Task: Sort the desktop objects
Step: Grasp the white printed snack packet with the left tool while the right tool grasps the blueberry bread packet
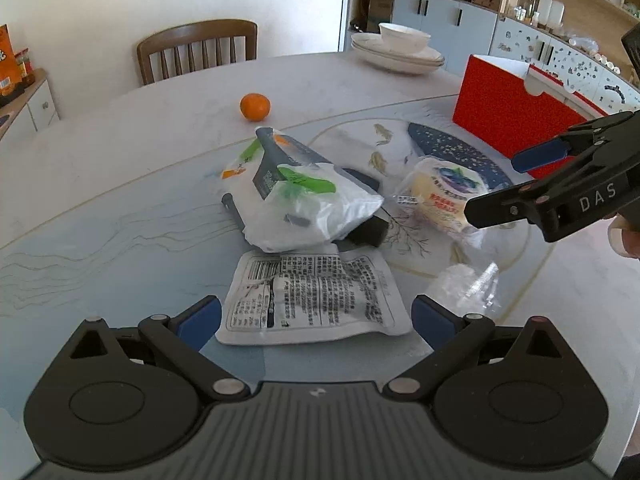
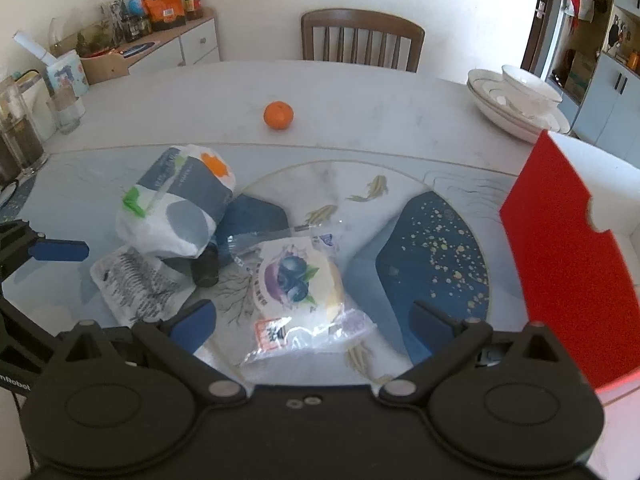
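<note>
My left gripper is open, its jaws either side of a flat white printed packet on the table. Behind it lies a white, grey and green bag over a dark object. My right gripper is open just above a wrapped blueberry bread. The bread also shows in the left wrist view, with the right gripper beside it. An orange sits farther back, also in the left wrist view.
A red open box stands at the right. Stacked white plates with a bowl sit at the far right of the table. A wooden chair stands behind the table. Glass jars stand at the left edge. Crumpled clear wrap lies near the packet.
</note>
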